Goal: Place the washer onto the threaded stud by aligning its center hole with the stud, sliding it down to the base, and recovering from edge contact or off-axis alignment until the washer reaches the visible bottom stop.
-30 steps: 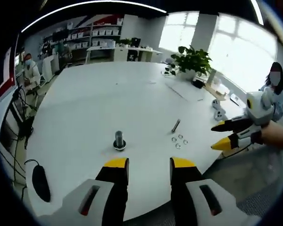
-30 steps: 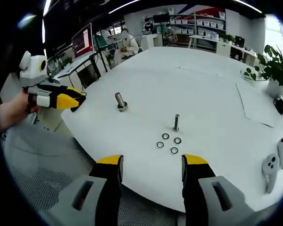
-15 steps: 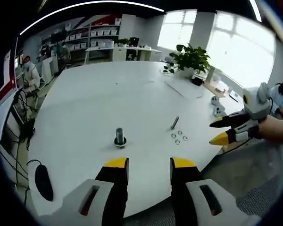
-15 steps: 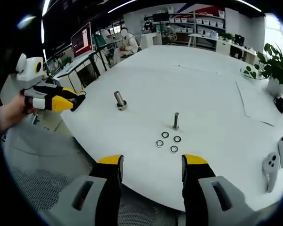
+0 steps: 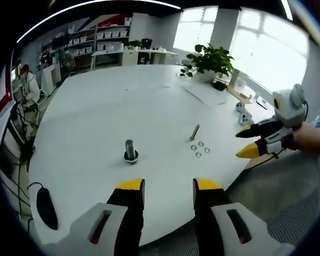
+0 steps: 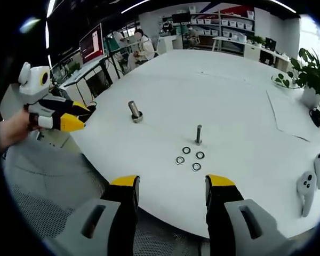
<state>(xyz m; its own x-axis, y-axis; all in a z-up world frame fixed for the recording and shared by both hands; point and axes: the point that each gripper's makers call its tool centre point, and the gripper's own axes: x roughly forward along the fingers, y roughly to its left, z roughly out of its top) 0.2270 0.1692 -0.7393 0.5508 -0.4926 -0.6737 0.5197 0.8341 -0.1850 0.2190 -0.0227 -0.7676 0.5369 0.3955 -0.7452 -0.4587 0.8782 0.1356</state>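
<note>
Both grippers off the table edge, jaws apart, nothing held.

Threaded stud point(image 6: 198, 134) stands upright on the white table point(image 6: 240, 101), long axis vertical; four washers point(image 6: 188, 158) lie flat just in front of it, apart from it. Thicker stud point(image 6: 134, 111) upright well to the left. Left gripper point(image 5: 167, 188) and right gripper point(image 6: 170, 184) both gape empty. Thread detail too small to resolve; controllers point(image 6: 309, 184) near the table's right edge.

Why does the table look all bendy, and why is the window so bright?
In both views the fisheye lens curves the white table; in the left gripper view the windows glare white with daylight, washing out detail; in the right gripper view the four washers look small but sharp.
</note>
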